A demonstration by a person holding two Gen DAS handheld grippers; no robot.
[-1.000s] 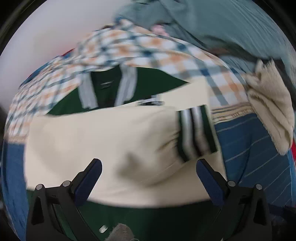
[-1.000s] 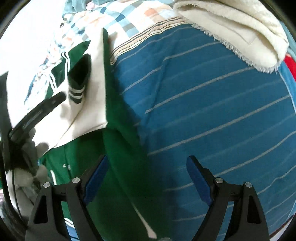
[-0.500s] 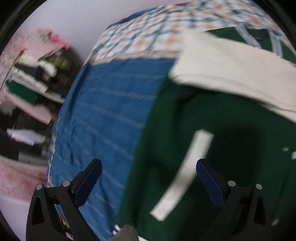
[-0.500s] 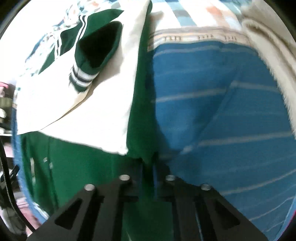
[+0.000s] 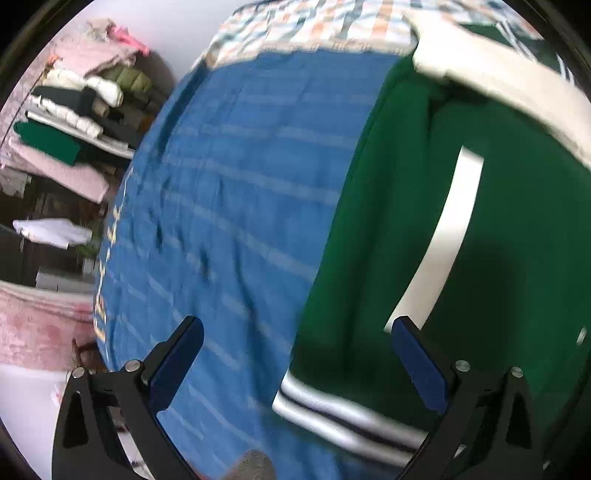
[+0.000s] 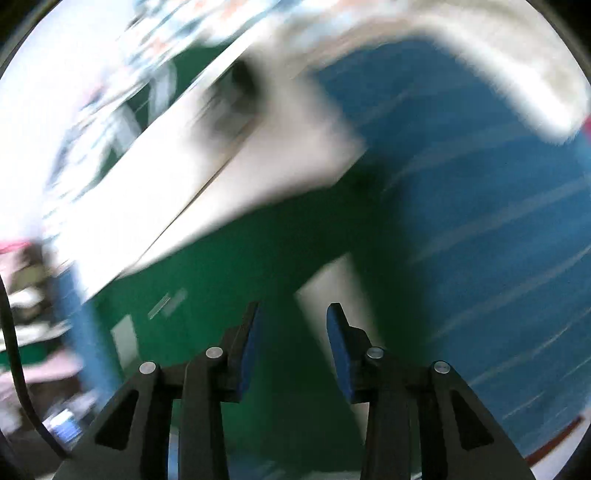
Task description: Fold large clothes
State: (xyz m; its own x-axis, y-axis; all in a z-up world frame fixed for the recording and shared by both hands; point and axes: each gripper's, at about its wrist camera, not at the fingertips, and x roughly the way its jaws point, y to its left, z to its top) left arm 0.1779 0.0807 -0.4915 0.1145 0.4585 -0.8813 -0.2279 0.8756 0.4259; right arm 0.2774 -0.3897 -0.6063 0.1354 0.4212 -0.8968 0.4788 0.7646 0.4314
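Green jacket (image 5: 399,229) lies on the bed (image 5: 236,192), both grippers over it.
Left gripper (image 5: 295,354) spread wide, holding nothing, above the jacket's striped hem (image 5: 343,413) and side edge, blue striped bedspread showing between its fingers. Right gripper (image 6: 291,332) partly spread, small gap, nothing pinched, over green fabric; view heavily blurred. Cream sleeve (image 5: 495,74) folded across the jacket's upper part. White stripe (image 5: 447,236) runs down the green front. Plaid blanket (image 5: 317,26) at the bed's far edge; stacked clothes (image 5: 70,118) beyond the bed's left side.
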